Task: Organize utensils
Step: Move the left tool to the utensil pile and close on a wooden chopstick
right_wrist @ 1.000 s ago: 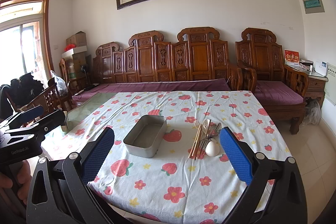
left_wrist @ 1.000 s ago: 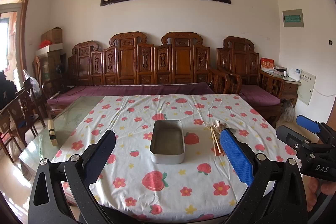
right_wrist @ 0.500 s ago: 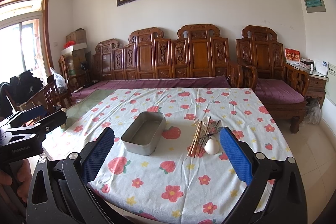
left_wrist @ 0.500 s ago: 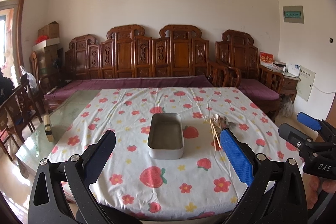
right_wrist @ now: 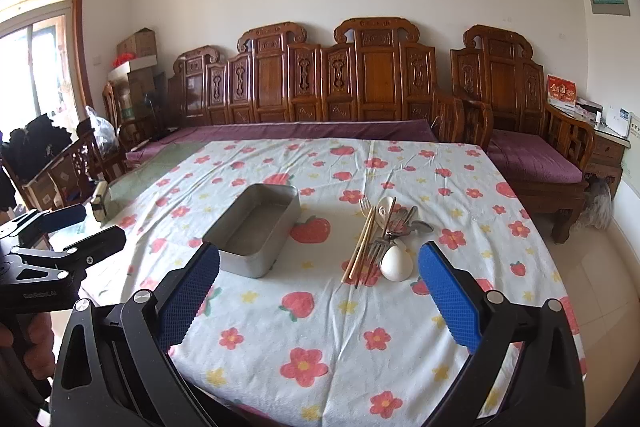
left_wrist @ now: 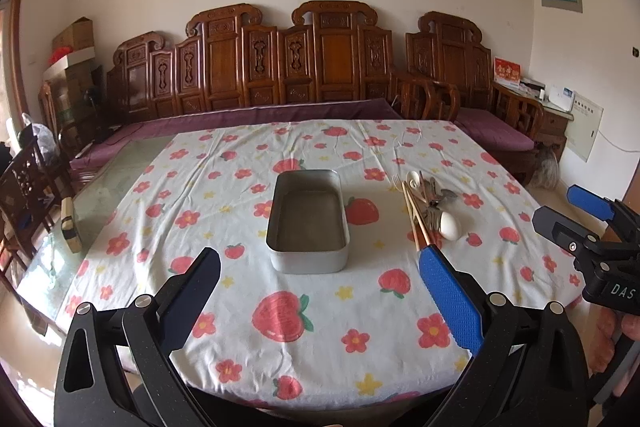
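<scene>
While I hold my left gripper (left_wrist: 320,291) and right gripper (right_wrist: 319,285) wide apart over the table's (right_wrist: 328,339) near edge, neither touches anything. Mid-table lies the utensil pile (right_wrist: 380,235), ahead between my right fingers, just right of the empty metal tray (left_wrist: 307,221).

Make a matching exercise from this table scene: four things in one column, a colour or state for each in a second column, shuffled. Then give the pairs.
Things:
1. metal tray
2. chopsticks
3. white spoon
4. right gripper

Descriptions:
A. open, holding nothing
B. rounded bowl at the near end of the utensil pile
C. empty, left of the utensil pile
D. pale wooden sticks lying side by side

Pairs: 1-C, 2-D, 3-B, 4-A
</scene>
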Demonstrator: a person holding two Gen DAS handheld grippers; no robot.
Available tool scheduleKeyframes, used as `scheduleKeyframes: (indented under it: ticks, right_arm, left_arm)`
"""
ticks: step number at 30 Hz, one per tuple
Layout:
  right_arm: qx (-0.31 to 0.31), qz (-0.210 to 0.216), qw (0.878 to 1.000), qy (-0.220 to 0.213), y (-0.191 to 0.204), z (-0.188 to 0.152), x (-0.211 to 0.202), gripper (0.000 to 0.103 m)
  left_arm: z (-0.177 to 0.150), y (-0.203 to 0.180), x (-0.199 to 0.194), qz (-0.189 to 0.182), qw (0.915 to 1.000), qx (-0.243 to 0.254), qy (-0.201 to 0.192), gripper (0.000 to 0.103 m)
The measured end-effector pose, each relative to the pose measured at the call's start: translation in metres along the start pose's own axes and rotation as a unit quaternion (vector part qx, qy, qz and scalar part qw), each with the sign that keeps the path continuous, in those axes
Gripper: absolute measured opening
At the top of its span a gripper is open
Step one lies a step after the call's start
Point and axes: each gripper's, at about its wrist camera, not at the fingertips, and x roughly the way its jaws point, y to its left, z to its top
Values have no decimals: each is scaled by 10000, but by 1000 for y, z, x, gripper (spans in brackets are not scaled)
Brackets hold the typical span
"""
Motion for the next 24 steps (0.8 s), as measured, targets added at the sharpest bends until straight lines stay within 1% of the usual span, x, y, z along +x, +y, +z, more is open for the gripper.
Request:
scheduleKeyframes:
  ticks: [5,10,12,15,18,20,24]
  right_arm:
    - [-67,5,9999,128,-9,-1,22,98]
    - [-125,-100,9992,375,-22,-9,50,96]
    - [-115,-134,9987,471,-30,-12,62,94]
    - [-62,-174,9976,665,-48,-14,82,90]
    - [7,-171,9962,852,-65,-18,102,82]
    - [76,-165,9947,1009,-76,-20,118,75]
    - [128,-182,9921,1235,-93,-22,145,69]
  left_arm:
    - [-2,-7,16,-137,9998,69,86,97]
    - [-3,-19,31,-461,9988,93,126,97]
    - [-3,-25,38,-526,9983,168,159,97]
    - [-2,-32,47,-642,9975,217,190,97]
    - [-1,-38,59,-751,9965,257,254,97]
    - [-1,-43,68,-801,9958,314,304,97]
    - [-2,-52,86,-893,9943,412,415,97]
